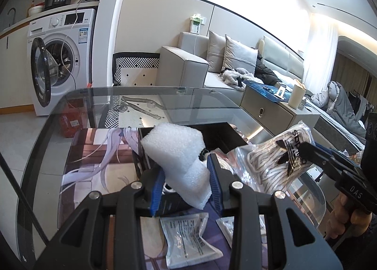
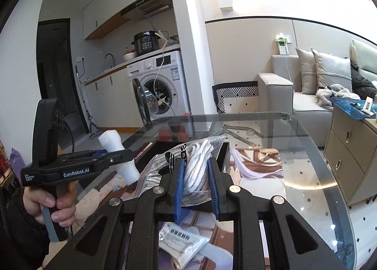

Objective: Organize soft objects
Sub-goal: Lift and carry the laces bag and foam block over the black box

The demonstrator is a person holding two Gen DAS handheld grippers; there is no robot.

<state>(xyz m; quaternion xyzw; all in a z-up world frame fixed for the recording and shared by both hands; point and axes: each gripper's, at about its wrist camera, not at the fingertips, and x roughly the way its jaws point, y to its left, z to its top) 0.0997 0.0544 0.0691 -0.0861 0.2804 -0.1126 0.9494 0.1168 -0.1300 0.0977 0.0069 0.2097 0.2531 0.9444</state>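
Note:
My left gripper (image 1: pixel 187 177) is shut on a folded white foam sheet (image 1: pixel 176 152) and holds it above the glass table, over a black box (image 1: pixel 216 132). It also shows in the right wrist view (image 2: pixel 128 155) with the foam (image 2: pixel 112 139). My right gripper (image 2: pixel 195 175) is shut on a clear bag of white laces (image 2: pixel 195 152) with a black logo, also held above the box (image 2: pixel 225 152). The bag shows at the right of the left wrist view (image 1: pixel 273 159), with the right gripper (image 1: pixel 308 152) on it.
Small white packets (image 1: pixel 188 237) (image 2: pixel 181 244) lie on a printed mat (image 1: pixel 99 159) on the glass table (image 1: pixel 132 94). A washing machine (image 1: pixel 59 58), a grey sofa (image 1: pixel 195 62) and a drawer cabinet (image 1: pixel 271 107) stand beyond.

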